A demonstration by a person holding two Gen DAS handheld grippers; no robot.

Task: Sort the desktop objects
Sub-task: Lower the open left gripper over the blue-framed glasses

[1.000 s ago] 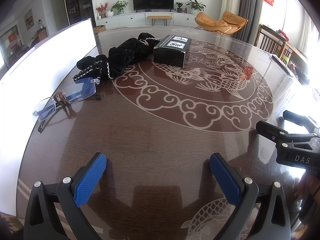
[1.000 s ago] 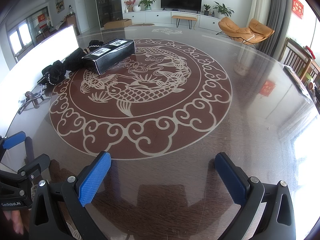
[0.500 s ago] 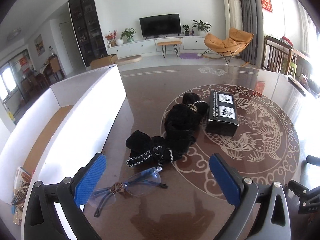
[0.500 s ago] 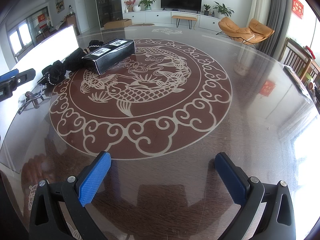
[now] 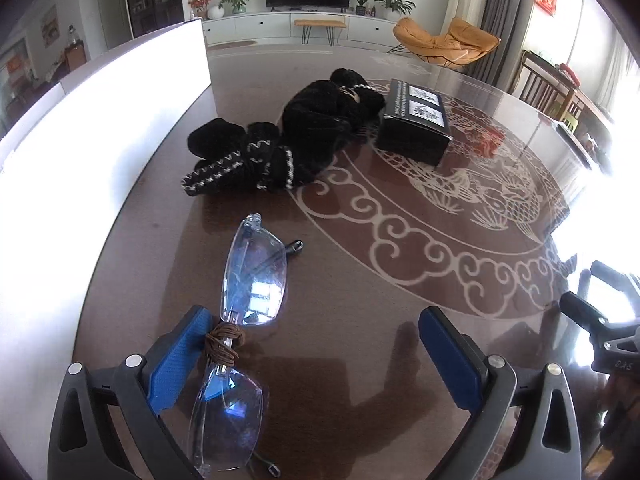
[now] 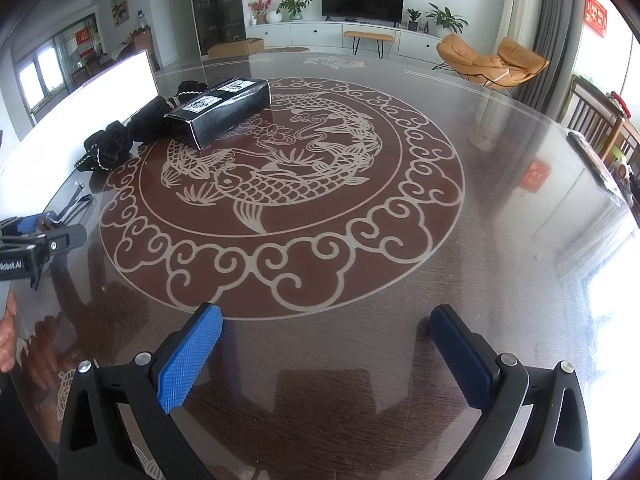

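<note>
- Left wrist view: rimless glasses (image 5: 250, 304) lie on the glossy round table (image 5: 360, 340), their cord-wrapped bridge just beside the left blue pad.
- Left gripper (image 5: 316, 344) has its fingers wide apart around the glasses, clamping nothing.
- Beyond the glasses lies a black knitted cloth (image 5: 288, 140), touching a black box (image 5: 416, 124); a white bin wall (image 5: 80, 128) runs along the left.
- Right gripper (image 6: 326, 344) hovers over bare table, fingers spread apart and holding nothing.
</note>
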